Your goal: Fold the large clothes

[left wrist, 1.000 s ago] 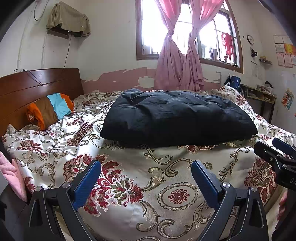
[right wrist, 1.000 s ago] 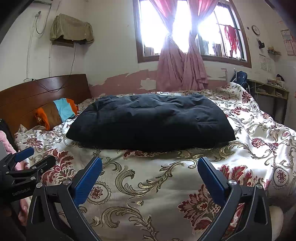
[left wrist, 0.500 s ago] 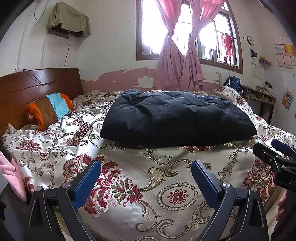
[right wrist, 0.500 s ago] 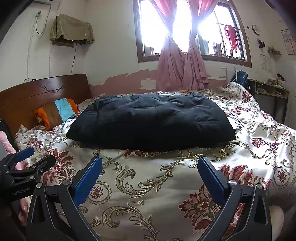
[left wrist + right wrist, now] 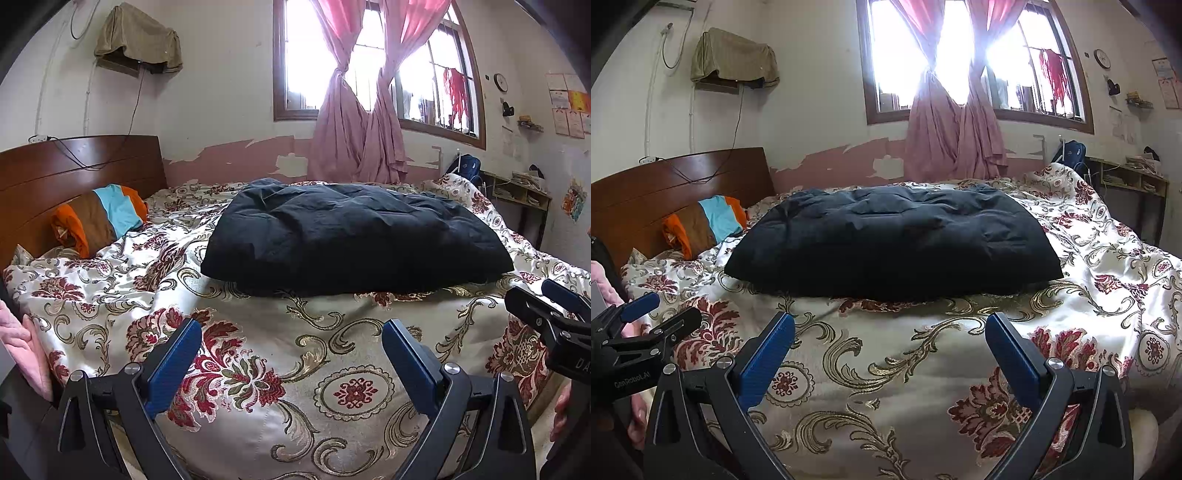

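Observation:
A large dark navy padded garment [image 5: 351, 236] lies folded into a thick rectangle in the middle of the bed; it also shows in the right wrist view [image 5: 894, 240]. My left gripper [image 5: 291, 350] is open and empty, held above the near edge of the bed, short of the garment. My right gripper [image 5: 890, 350] is open and empty, also short of the garment. The right gripper shows at the right edge of the left wrist view [image 5: 554, 317]. The left gripper shows at the left edge of the right wrist view [image 5: 642, 325].
The bed carries a floral satin cover [image 5: 258, 350]. A striped orange, brown and blue pillow [image 5: 99, 218] lies by the wooden headboard [image 5: 74, 170]. A window with pink curtains [image 5: 354, 122] is behind the bed. A desk [image 5: 517, 192] stands at the far right.

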Motion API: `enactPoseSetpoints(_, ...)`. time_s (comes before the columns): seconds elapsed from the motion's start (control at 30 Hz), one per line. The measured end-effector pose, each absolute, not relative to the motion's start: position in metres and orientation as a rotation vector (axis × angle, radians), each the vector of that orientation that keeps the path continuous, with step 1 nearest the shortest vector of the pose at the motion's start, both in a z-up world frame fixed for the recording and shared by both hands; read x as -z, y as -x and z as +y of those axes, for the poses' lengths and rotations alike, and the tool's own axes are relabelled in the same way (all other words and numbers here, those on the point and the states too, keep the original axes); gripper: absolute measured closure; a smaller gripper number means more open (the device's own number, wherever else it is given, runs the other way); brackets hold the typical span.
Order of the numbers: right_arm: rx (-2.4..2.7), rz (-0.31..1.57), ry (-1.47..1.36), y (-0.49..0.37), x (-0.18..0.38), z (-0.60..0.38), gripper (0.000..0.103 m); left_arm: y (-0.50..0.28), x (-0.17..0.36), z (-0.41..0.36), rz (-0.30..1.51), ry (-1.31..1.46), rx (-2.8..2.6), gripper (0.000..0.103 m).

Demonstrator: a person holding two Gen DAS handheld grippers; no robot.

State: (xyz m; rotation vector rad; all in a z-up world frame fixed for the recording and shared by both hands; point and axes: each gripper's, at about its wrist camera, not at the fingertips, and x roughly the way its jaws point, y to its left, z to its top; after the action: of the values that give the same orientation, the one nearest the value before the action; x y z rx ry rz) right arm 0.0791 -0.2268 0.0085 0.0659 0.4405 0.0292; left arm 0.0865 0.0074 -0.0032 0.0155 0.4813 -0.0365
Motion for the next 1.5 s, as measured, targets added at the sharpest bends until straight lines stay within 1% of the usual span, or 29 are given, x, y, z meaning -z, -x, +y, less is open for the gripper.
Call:
enactPoseSetpoints(1.03,-0.037,0.443,-0.065,-0.0798,-0.0096,-0.2280,0.002,-0.0861,-0.0004,0.0054,0.483,-0.010,0.045,0.004)
enactPoseSetpoints(1.5,-0.041,0.446,-0.070,-0.0798,-0.0071,-0.2294,0.002,-0.0812,-0.0016,0.0001,0.467,-0.054,-0.028,0.004)
